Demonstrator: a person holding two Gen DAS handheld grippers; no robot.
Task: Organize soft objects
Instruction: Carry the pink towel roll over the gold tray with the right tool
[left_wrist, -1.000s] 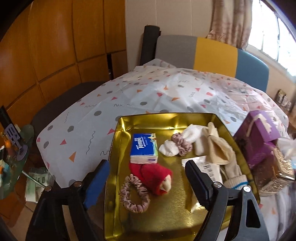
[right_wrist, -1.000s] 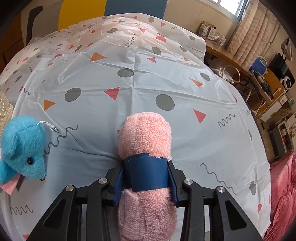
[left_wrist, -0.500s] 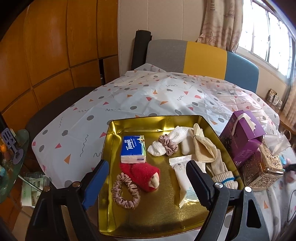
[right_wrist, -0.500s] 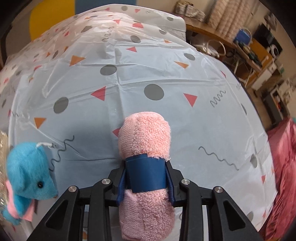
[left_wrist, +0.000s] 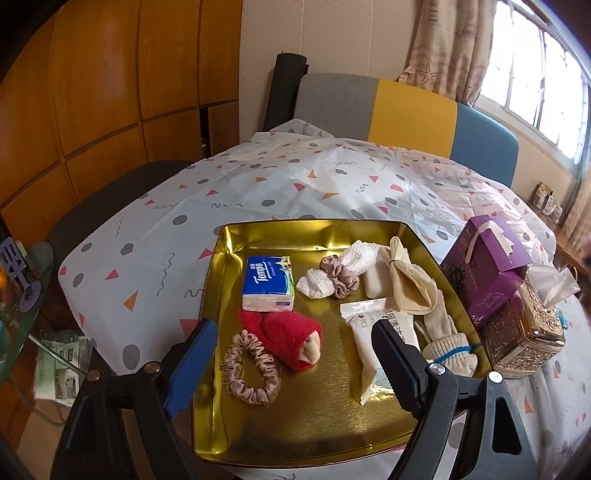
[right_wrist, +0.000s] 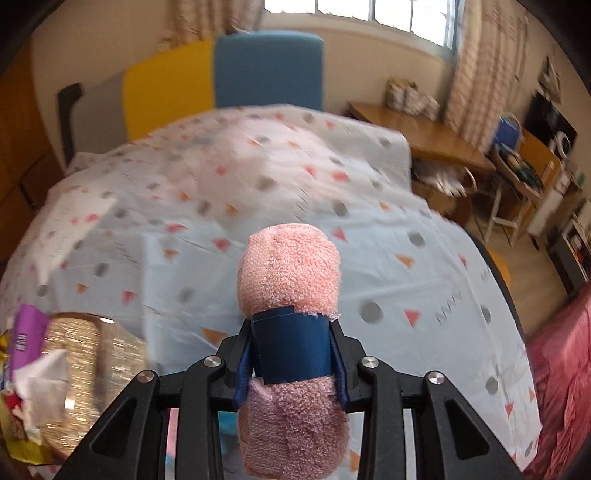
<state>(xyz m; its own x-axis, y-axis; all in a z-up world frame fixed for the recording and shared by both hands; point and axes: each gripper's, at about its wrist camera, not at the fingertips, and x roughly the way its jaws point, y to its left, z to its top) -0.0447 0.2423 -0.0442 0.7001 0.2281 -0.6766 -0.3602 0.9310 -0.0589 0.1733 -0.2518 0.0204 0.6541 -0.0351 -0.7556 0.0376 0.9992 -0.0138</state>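
Your right gripper (right_wrist: 291, 354) is clamped on the rolled pink towel (right_wrist: 290, 273), its jaws having just been closing; the roll sticks out ahead of the pads, clear above the patterned tablecloth (right_wrist: 424, 280). Your left gripper (left_wrist: 291, 365) stands wide apart with nothing between its pads, over the near end of the gold tray (left_wrist: 325, 417). In the tray lie a red sock (left_wrist: 284, 332), a pink scrunchie (left_wrist: 249, 373) and a tissue pack (left_wrist: 267, 282). A purple box (left_wrist: 487, 269) sits right of the tray. A tricolour chair (left_wrist: 406, 110) stands at the far side.
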